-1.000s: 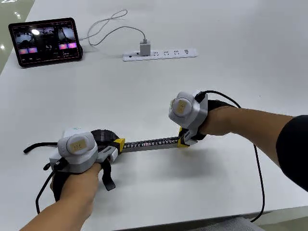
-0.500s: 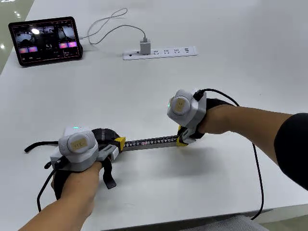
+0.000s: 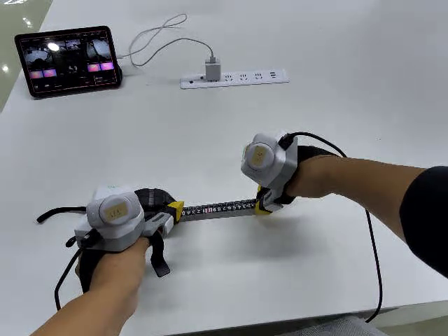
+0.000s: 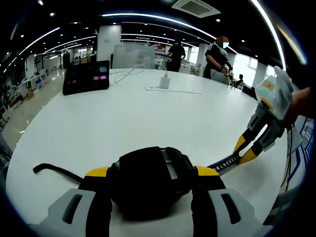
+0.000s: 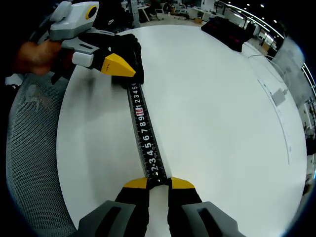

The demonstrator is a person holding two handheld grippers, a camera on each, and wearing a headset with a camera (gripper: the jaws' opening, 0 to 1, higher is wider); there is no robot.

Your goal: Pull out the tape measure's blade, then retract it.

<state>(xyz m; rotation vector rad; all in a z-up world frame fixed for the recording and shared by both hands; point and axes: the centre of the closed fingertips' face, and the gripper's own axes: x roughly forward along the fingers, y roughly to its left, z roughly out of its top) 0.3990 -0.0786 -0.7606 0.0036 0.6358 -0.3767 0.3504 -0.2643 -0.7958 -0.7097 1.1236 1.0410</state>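
Near bench front edge: left tool clamps tape measure case between jaws, likely anchoring it against pull. Blade lies flat, running rightward. Right tool pinches blade tip, jaws nearly closed. Right gripper view makes blade's scale legible; left gripper view shows case wedged between jaws.

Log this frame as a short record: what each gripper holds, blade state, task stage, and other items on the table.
left gripper: jaws shut on the tape measure case, which sits on the table
right gripper: jaws shut on the free end of the blade
blade state: partly out, stretched between the two grippers, numbers up
stage: blade out, retraction not yet done
other items: tablet with screen lit, power strip with a charger plugged in, at the far side
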